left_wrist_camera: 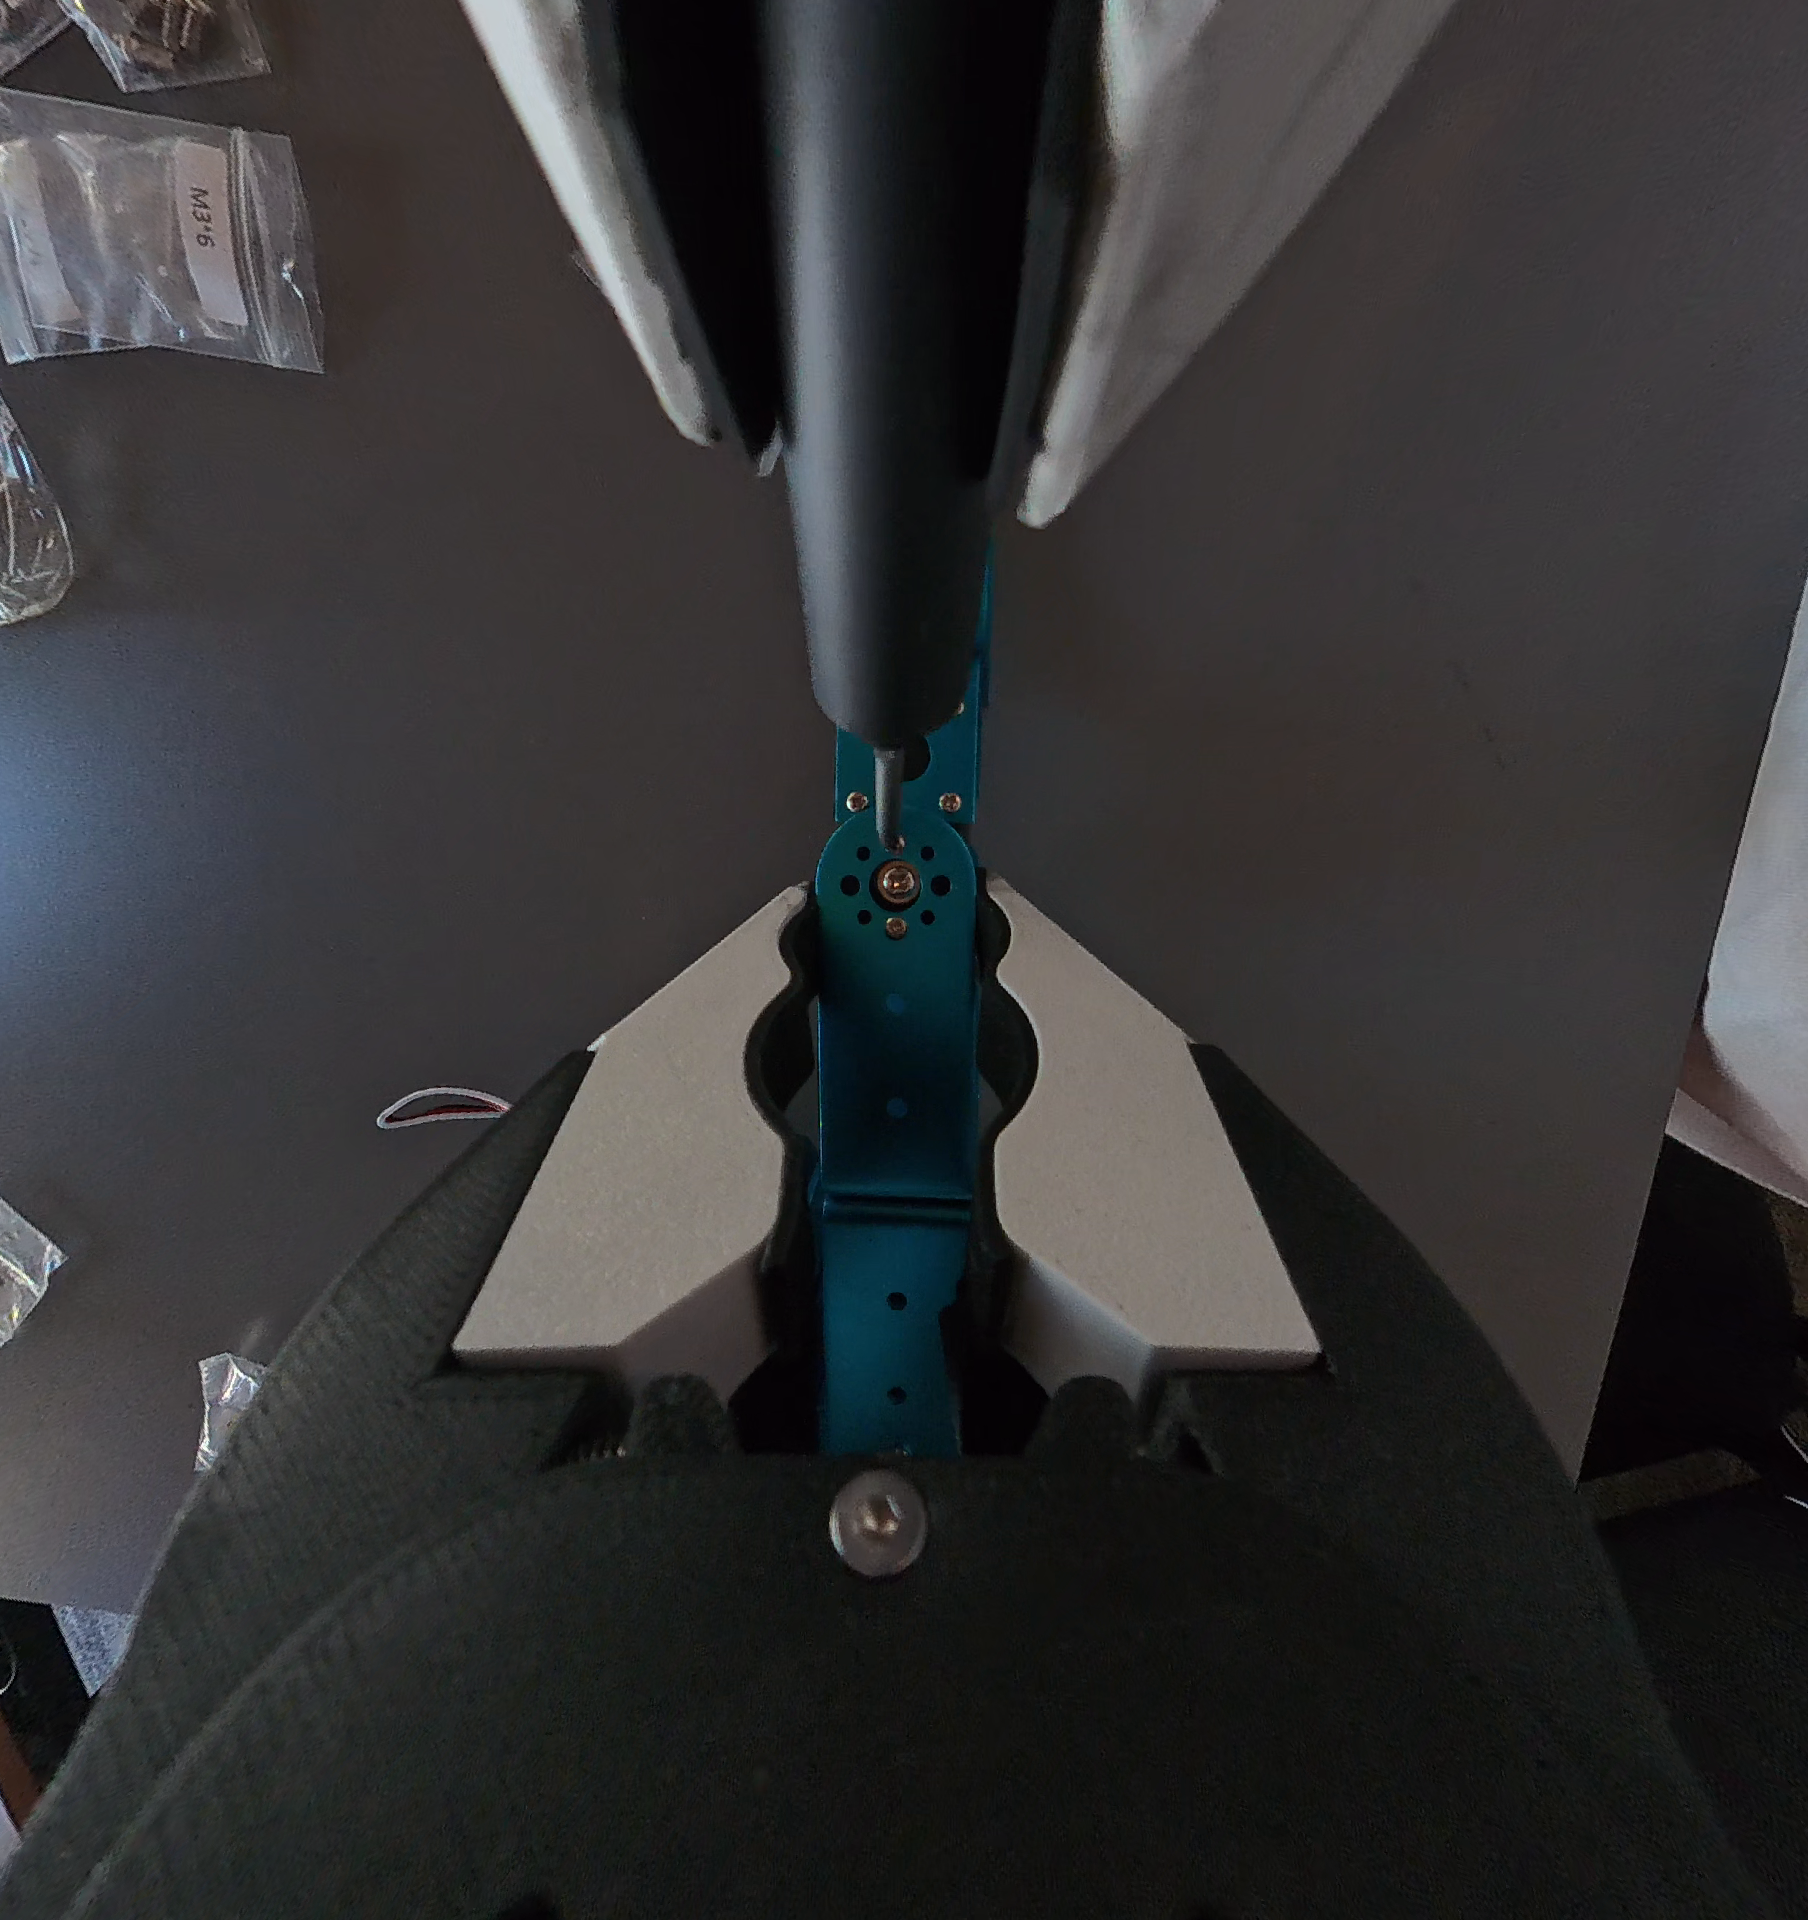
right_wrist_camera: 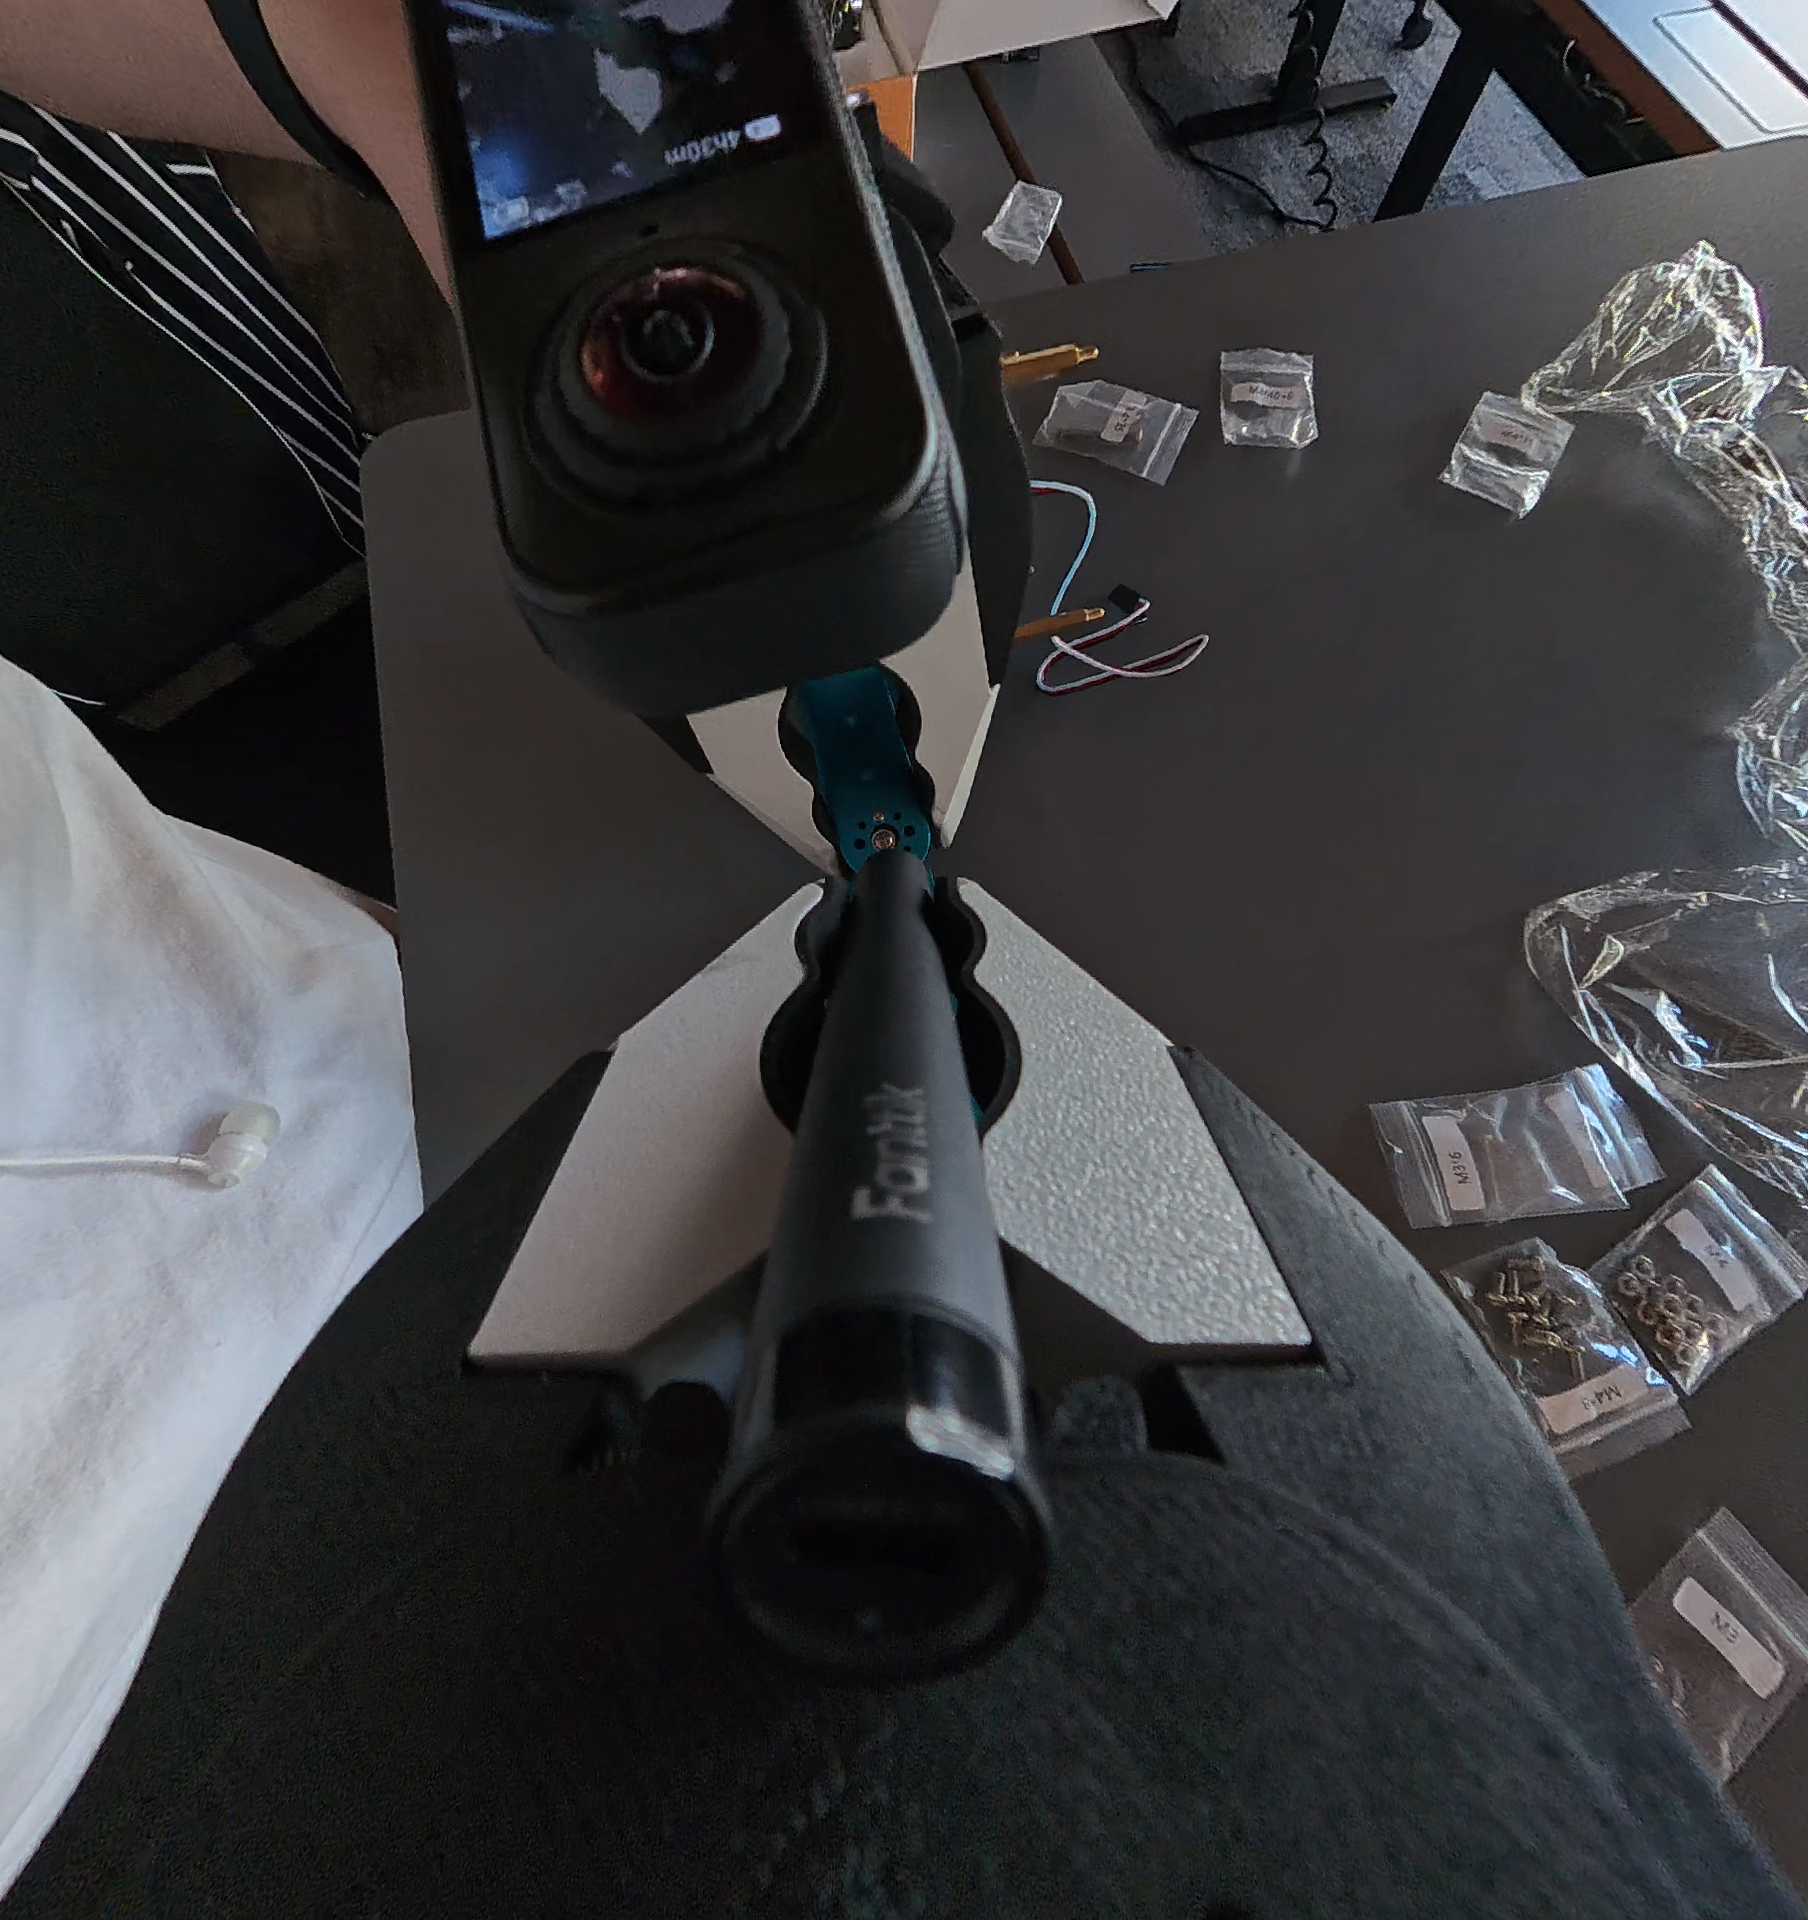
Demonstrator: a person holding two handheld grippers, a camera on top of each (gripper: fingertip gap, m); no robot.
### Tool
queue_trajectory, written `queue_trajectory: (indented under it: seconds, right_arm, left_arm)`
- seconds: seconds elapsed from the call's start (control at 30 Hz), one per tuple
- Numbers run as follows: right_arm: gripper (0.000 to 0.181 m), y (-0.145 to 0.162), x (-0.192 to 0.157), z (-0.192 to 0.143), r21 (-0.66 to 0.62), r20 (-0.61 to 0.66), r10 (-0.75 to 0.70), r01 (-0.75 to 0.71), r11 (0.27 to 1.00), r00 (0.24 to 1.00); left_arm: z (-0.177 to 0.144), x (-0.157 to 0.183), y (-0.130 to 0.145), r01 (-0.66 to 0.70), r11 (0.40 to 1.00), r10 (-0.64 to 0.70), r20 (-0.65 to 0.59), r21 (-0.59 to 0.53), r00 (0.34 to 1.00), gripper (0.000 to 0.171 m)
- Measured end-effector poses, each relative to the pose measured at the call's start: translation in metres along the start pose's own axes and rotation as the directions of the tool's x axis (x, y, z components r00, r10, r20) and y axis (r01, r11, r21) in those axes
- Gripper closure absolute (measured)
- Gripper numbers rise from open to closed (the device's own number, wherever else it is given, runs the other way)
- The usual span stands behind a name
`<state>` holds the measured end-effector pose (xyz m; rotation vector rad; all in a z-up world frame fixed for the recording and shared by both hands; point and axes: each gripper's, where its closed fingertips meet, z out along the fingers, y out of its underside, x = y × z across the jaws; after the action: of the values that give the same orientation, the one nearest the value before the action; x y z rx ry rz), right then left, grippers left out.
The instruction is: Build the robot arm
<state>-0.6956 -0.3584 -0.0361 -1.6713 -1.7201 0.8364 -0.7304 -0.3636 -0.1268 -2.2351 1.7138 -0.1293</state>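
To the left of my left gripper (left_wrist_camera: 898, 997), small clear bags of hardware (left_wrist_camera: 136, 223) lie on the dark grey table (left_wrist_camera: 1347, 727); off its far edge in the right wrist view I see carpet and black desk legs (right_wrist_camera: 1284, 99). My left gripper is clamped on a blue metal bracket (left_wrist_camera: 895, 1101), whose long axis runs straight ahead along the fingers, its round holed end pointing away from me. My right gripper (right_wrist_camera: 884, 935) is closed around a black electric screwdriver (right_wrist_camera: 879, 1226), lying lengthwise between the fingers, its bit pointing forward onto that round end. Right of it lie crumpled clear plastic wrap (right_wrist_camera: 1710, 665) and more bags.
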Motion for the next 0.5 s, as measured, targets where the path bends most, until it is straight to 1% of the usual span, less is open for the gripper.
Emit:
queue_trajectory:
  seconds: [0.3,0.5]
  right_arm:
    - [0.162,0.0012,-0.0019,-0.0017,-0.02,0.016,0.004,-0.003,1.0,1.0]
    - [0.162,-0.0024,-0.0027,-0.0022,0.001,0.028,0.011,-0.011,1.0,1.0]
  left_arm:
    - [-0.0004,0.0029,0.0003,-0.023,1.0,0.023,-0.011,0.001,1.0,0.145]
    - [-0.0005,0.0037,0.0004,-0.029,1.0,0.029,-0.01,0.0,1.0,0.145]
